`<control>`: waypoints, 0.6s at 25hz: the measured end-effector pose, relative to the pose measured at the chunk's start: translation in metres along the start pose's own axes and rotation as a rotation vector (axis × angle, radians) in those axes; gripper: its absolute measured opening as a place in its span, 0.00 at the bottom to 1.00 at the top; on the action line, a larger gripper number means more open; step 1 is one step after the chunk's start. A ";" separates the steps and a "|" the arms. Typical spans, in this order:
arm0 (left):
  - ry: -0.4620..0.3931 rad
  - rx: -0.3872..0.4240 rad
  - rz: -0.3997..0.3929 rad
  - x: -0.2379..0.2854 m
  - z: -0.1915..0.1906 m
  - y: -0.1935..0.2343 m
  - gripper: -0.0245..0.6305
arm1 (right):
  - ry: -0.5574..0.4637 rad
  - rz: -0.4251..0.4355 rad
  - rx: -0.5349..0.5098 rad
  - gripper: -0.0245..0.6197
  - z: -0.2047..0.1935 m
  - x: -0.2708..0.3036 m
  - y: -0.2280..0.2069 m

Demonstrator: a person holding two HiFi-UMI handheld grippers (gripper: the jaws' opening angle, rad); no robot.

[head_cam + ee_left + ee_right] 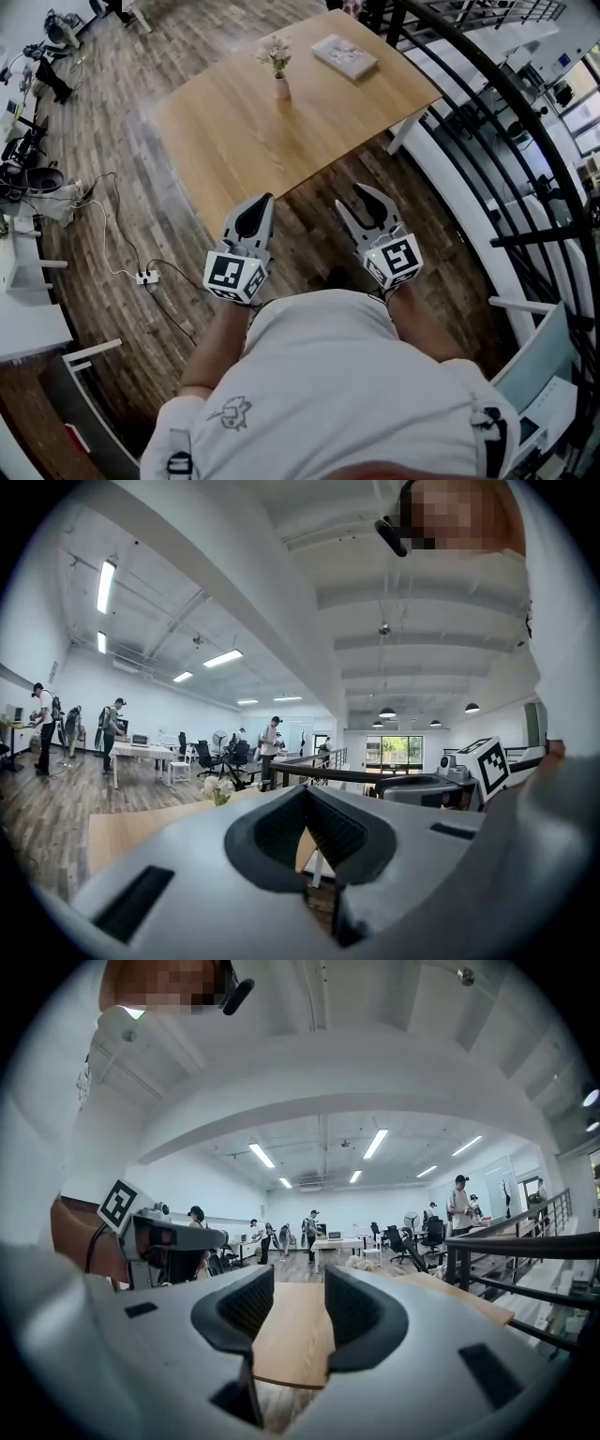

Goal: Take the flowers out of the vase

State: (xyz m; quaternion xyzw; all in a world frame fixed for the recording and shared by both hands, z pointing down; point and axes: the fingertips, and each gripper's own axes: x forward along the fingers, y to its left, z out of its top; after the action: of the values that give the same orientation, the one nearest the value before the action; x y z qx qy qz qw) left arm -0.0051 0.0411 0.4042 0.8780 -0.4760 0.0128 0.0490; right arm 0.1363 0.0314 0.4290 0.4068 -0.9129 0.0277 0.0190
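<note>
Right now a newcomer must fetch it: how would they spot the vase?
Find the light wooden table on the plank floor. Toward its far end stands a small pale vase holding pale flowers. It alone stands upright; the neighbouring book lies flat.

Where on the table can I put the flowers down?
The whole near half of the table is bare wood, from the vase down to the near corner. The left side beside the vase is free too. The only busy part is the far end, where the vase with its flowers and the book sit.
</note>
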 end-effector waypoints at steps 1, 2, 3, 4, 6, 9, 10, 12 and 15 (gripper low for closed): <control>-0.002 0.002 0.002 0.006 0.001 -0.002 0.04 | -0.001 0.003 -0.001 0.31 0.001 0.000 -0.006; -0.002 0.002 0.005 0.011 0.001 -0.003 0.04 | -0.002 0.006 0.000 0.31 0.001 -0.001 -0.012; -0.002 0.001 0.008 0.016 0.001 -0.003 0.04 | -0.003 0.007 0.000 0.31 0.001 -0.001 -0.017; -0.001 -0.002 0.011 0.020 0.000 -0.004 0.04 | -0.003 0.008 -0.001 0.31 0.000 -0.001 -0.021; 0.008 -0.010 0.011 0.026 -0.003 -0.006 0.04 | -0.002 0.007 0.000 0.31 0.000 -0.002 -0.028; 0.022 -0.020 -0.007 0.037 -0.006 -0.011 0.04 | 0.006 0.006 0.007 0.31 0.000 0.001 -0.037; 0.024 -0.022 -0.015 0.042 -0.006 -0.012 0.04 | 0.011 0.007 0.010 0.31 -0.001 0.004 -0.039; 0.025 -0.024 -0.030 0.049 -0.006 -0.013 0.04 | 0.021 0.010 0.018 0.31 -0.003 0.009 -0.041; 0.028 -0.032 -0.051 0.056 -0.010 -0.009 0.04 | 0.032 0.015 0.013 0.31 -0.006 0.017 -0.040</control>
State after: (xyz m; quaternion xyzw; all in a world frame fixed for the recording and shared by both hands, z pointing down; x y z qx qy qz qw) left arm 0.0336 0.0004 0.4178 0.8887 -0.4529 0.0161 0.0700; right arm 0.1548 -0.0073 0.4369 0.3998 -0.9152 0.0403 0.0309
